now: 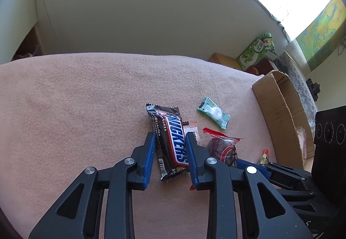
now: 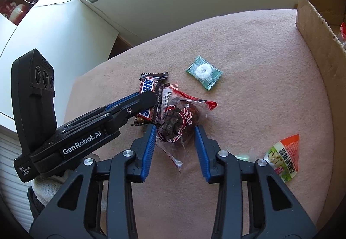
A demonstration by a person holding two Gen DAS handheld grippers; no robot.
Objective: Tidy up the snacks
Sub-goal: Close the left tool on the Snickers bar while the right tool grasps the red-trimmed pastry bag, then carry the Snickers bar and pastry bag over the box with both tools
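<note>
A Snickers bar (image 1: 172, 142) lies on the pink blanket (image 1: 75, 98) between the fingers of my left gripper (image 1: 170, 136), which is open around it. A clear red-edged packet of dark dried fruit (image 2: 177, 122) lies between the fingers of my right gripper (image 2: 175, 128), also open. The Snickers bar (image 2: 150, 96) touches that packet, partly under the left gripper's body (image 2: 90, 131). A green candy packet (image 2: 203, 72) lies further away. A green and orange nut packet (image 2: 284, 158) lies to the right. The dried fruit packet also shows in the left wrist view (image 1: 223, 148).
An open cardboard box (image 2: 315, 20) stands at the blanket's right edge with some packets inside; it also shows in the left wrist view (image 1: 279, 113). A pale wall rises behind the blanket. Green boxes (image 1: 256, 52) stand beyond the far right corner.
</note>
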